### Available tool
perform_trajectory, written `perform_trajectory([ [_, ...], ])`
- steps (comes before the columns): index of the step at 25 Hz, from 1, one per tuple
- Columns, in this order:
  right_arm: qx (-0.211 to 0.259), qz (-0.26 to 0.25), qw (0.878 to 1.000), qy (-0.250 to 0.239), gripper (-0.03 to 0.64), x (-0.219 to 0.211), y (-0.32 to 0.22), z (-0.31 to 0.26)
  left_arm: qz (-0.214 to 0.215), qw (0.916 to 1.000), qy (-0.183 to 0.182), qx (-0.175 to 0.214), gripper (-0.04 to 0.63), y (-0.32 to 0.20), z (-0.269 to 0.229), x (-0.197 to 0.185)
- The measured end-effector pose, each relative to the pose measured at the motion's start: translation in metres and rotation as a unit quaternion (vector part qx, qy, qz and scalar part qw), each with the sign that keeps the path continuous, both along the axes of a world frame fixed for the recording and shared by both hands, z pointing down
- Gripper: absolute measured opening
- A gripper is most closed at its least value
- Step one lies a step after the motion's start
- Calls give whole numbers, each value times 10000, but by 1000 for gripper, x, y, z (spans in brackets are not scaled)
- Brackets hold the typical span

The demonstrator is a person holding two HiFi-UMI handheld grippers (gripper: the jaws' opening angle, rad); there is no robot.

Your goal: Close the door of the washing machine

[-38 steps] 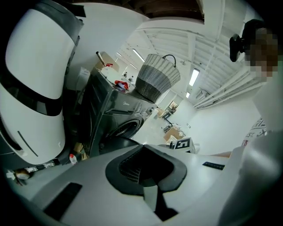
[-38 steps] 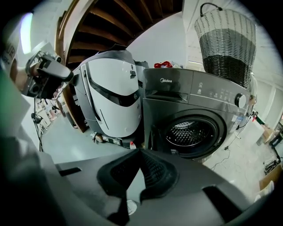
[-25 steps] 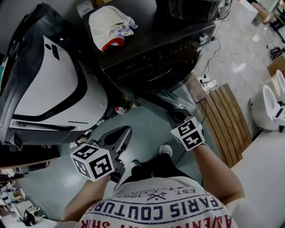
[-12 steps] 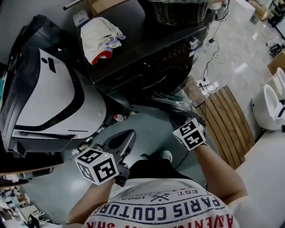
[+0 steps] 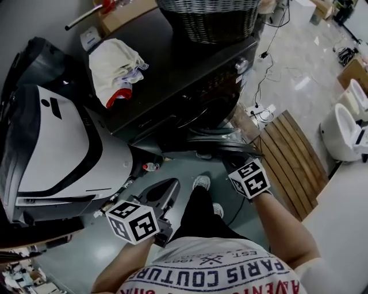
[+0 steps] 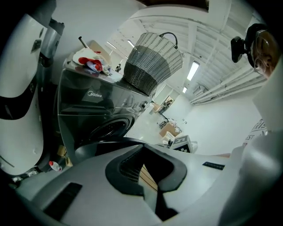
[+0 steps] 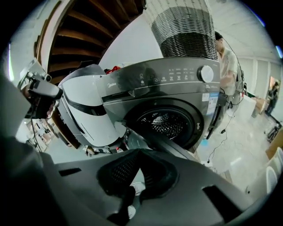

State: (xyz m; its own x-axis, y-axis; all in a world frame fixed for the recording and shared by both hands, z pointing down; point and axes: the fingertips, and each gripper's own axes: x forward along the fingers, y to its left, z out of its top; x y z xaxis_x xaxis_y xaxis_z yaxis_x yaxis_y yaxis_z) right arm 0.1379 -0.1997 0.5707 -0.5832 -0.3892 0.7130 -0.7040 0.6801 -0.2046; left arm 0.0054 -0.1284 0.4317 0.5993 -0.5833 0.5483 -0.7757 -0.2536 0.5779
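The dark front-loading washing machine (image 5: pixel 190 74) stands at the top of the head view. Its round door (image 5: pixel 218 140) hangs open, swung out toward me over the floor. In the right gripper view the drum opening (image 7: pixel 166 123) shows, with the door's edge (image 7: pixel 177 148) just beyond the jaws. My right gripper (image 5: pixel 234 156) is shut and empty, its tips right at the door's outer side; I cannot tell whether they touch. My left gripper (image 5: pixel 165 189) is shut and empty, held low over the floor, left of the door.
A wicker basket (image 5: pixel 210 17) and a bundled cloth (image 5: pixel 115 66) sit on the machine's top. A large white and black appliance (image 5: pixel 57 143) stands at the left. There is a small bottle (image 5: pixel 150 167) on the floor, a wooden slatted board (image 5: pixel 293 155) at the right, and cables (image 5: pixel 261 112).
I have stepped closer to the machine, one foot coming forward. Both grippers have moved toward it, and the right one has come up to the open door. Both stay shut.
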Motion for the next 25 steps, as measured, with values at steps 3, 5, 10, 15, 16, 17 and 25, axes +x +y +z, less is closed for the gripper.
perform_trajectory([
  [3, -162, 355, 9992, -128, 21, 7, -11, 3, 178, 9998, -21, -14, 26, -17, 1, 4],
  [5, -239, 531, 9981, -208, 21, 11, -20, 5, 256, 9997, -14, -32, 26, -27, 1, 7],
  [10, -316, 753, 9959, -384, 21, 14, -41, 7, 528, 9985, -15, -129, 26, -46, 10, 17],
  [15, -270, 1050, 9932, -426, 21, 25, -67, 8, 623, 9978, 59, -210, 26, -67, 20, 24],
  [16, -291, 1105, 9925, -439, 21, 26, -72, 8, 644, 9977, 75, -217, 26, -70, 20, 25],
  [17, -311, 1138, 9920, -450, 21, 27, -77, 9, 663, 9975, 87, -224, 26, -72, 22, 25],
  [25, -188, 1169, 9918, -471, 21, 23, -116, 12, 764, 9965, 102, -326, 26, -89, 34, 28],
])
